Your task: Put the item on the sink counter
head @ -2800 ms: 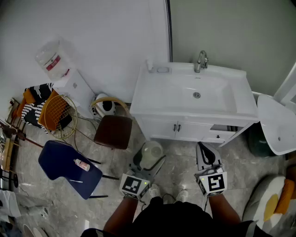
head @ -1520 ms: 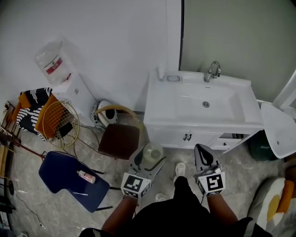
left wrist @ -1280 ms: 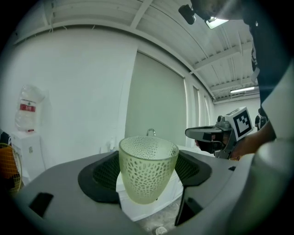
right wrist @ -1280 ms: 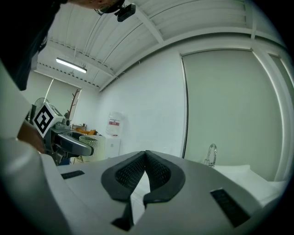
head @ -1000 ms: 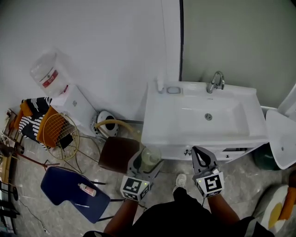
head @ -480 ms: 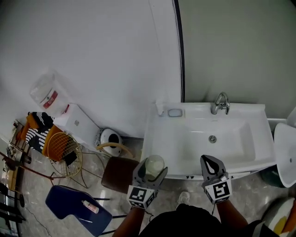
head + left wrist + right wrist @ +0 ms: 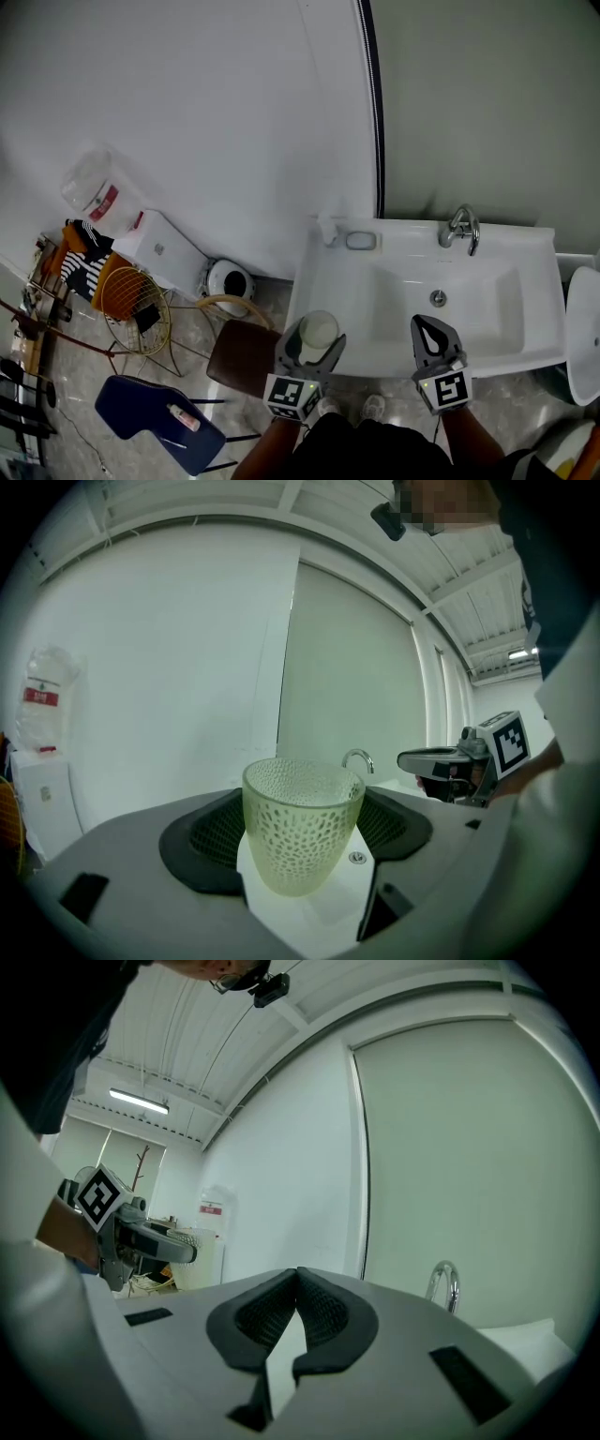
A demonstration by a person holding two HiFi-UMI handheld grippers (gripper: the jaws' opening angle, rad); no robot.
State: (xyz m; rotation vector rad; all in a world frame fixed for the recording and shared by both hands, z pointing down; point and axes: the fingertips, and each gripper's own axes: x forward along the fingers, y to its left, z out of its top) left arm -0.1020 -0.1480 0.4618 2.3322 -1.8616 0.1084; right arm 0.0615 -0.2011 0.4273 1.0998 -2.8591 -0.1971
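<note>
A pale yellow-green textured cup [image 7: 302, 822] stands upright between the jaws of my left gripper [image 7: 311, 345], which is shut on it. In the head view the cup [image 7: 318, 333] hovers over the front left edge of the white sink counter [image 7: 323, 272]. My right gripper [image 7: 433, 339] is shut and empty, its tips touching [image 7: 298, 1274], over the front edge of the basin. The chrome faucet [image 7: 460, 226] stands at the counter's back; it also shows past the cup as the faucet [image 7: 357, 758].
A soap dish [image 7: 360, 241] and a small bottle [image 7: 324, 228] sit at the counter's back left. A brown stool [image 7: 240, 357] stands left of the sink. A blue chair [image 7: 155, 430], a wire fan [image 7: 131, 300] and a water dispenser [image 7: 155, 247] are further left.
I have walked up to the sink. Both grippers now reach over the counter's front edge, the cup still in the left one.
</note>
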